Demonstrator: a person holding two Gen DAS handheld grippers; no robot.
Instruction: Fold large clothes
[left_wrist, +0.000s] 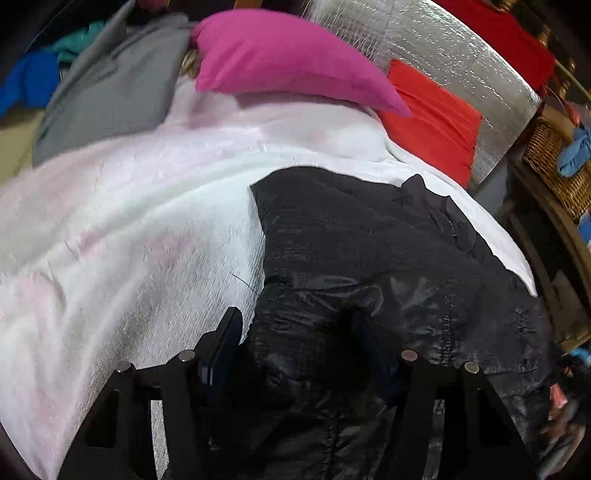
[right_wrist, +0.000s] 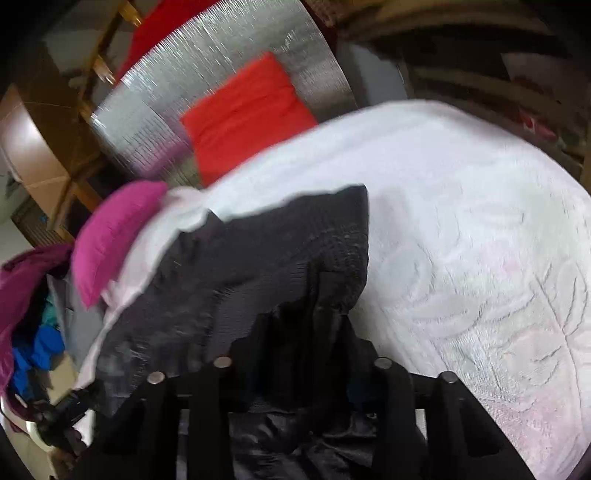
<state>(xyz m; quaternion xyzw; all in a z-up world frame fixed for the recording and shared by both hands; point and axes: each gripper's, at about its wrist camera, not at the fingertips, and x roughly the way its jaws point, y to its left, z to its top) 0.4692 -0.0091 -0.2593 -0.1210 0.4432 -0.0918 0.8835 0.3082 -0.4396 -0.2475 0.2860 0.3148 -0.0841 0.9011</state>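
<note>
The black garment, a crinkled, shiny dark piece of clothing, lies on the white blanket that covers the bed. In the left wrist view it fills the field from 3 o'clock down to 6 o'clock; in the right wrist view it runs from the center toward 7 o'clock, one squared corner pointing up near the middle.

The left gripper sits at 6 o'clock with its two dark fingers spread apart and a raised bunch of the black cloth between them. Whether the fingers press the fabric or merely straddle it cannot be told.

The right gripper is at 6 o'clock in its own view, and the garment is heaped over its front so that the fingertips are hidden; its state cannot be told.

Beyond the garment, a magenta pillow rests at 12 o'clock on the blanket's far edge, with a red cushion at 1 o'clock against a silver quilted panel. A grey cloth lies at 10 o'clock, and a wicker basket stands at 3 o'clock.
</note>
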